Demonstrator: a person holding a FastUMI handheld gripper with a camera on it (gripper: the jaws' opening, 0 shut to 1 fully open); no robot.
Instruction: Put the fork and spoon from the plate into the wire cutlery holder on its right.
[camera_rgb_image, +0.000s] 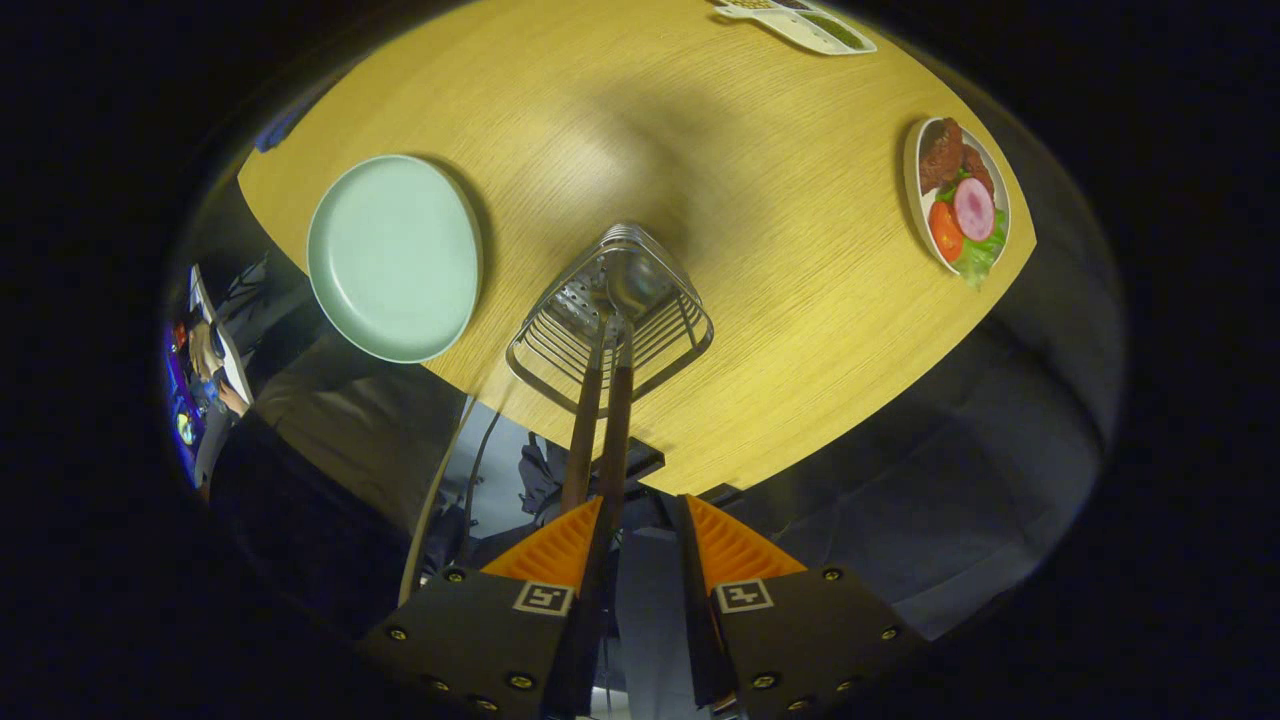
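the wire cutlery holder (610, 318) sits at twelve o'clock from your fingers, on the near part of the round wooden table (700, 150), and both pieces stand in it. you can see the spoon (622, 300) bowl down inside the wires, with the fork (583, 420) handle running up beside it; the two dark wooden handles lean back toward you, side by side and touching. your gripper (640, 545) hangs above the table edge with its jaws apart. one handle runs along the inner face of the left finger, and i cannot tell if it touches; the right finger stands clear of both, so nothing is clamped. out at ten o'clock from the holder lies the pale green plate (392, 256), close beside the holder. well off at two o'clock a small dish of food (958, 195) rests near the table's rim, meat, tomato and lettuce on it. far across at one o'clock, a white tray (805, 22) pokes over the far edge.
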